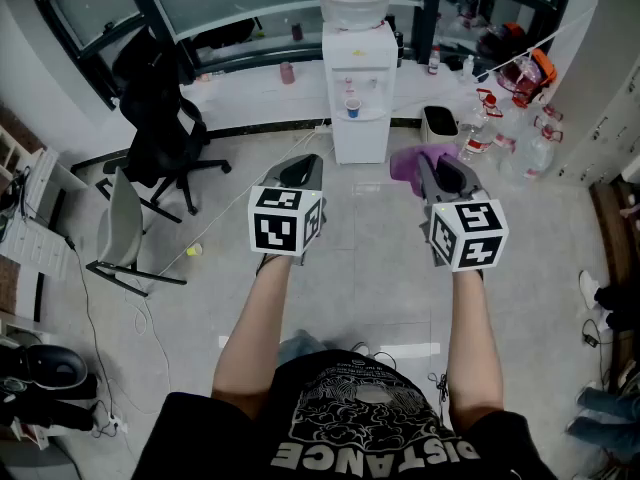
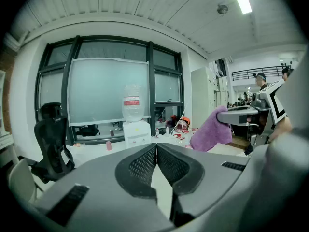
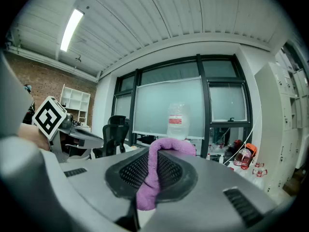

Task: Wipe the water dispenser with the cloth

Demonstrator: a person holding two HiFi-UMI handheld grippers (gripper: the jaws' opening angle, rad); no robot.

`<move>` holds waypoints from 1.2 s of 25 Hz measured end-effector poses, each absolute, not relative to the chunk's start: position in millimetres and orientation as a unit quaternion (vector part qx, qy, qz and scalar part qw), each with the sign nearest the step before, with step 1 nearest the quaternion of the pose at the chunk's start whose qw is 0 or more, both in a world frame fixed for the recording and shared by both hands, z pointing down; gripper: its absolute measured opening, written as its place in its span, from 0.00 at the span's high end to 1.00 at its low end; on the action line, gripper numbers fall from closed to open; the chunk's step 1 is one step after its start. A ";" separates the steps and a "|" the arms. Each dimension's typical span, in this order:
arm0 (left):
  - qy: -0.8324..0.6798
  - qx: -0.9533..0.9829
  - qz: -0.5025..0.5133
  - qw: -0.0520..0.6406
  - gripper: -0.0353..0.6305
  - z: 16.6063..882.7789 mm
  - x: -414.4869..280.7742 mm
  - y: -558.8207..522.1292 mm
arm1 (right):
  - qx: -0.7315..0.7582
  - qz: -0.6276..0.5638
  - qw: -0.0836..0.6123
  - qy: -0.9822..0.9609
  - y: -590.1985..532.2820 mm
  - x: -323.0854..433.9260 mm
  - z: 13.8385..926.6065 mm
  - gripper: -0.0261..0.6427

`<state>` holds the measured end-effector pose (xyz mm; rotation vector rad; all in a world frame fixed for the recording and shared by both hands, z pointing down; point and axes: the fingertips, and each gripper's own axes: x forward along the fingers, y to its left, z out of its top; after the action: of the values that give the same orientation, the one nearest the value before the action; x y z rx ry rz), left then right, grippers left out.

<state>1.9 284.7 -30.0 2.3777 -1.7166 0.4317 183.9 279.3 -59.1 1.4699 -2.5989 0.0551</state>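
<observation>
Right hand-held gripper clamps cloth, left hand-held gripper closed — both seemingly well short of the water dispenser.

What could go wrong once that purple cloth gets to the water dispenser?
The blue cup standing in the recess of the water dispenser could get knocked over by a wiping stroke. The cloth is pinched by only a narrow fold in the right gripper, so it might slip out under rubbing.
</observation>
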 end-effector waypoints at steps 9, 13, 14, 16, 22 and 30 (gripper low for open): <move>-0.572 0.801 0.153 0.089 0.91 -21.6 1.3 271.5 | 0.482 0.033 0.070 -0.873 265.2 173.2 -47.4 0.91; -0.570 0.802 0.154 0.090 0.91 -16.0 -5.5 253.2 | 0.482 0.037 0.073 -0.872 247.1 163.7 -39.9 0.91; -0.570 0.802 0.154 0.090 0.91 -14.5 -8.4 246.6 | 0.482 0.036 0.075 -0.872 240.7 159.9 -38.5 0.91; -0.567 0.804 0.154 0.091 0.91 -11.1 -14.7 230.8 | 0.483 0.036 0.078 -0.872 225.9 151.8 -35.9 0.91; -0.555 0.813 0.153 0.093 0.91 -6.1 -44.3 165.0 | 0.491 0.037 0.084 -0.867 166.0 116.9 -32.3 0.91; -0.521 0.834 0.153 0.093 0.91 -8.6 -82.1 74.4 | 0.511 0.041 0.093 -0.853 83.1 65.0 -37.0 0.91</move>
<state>-82.1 74.4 -8.6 2.4762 -1.5475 0.4553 65.0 83.1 -37.0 1.5171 -2.5327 0.1216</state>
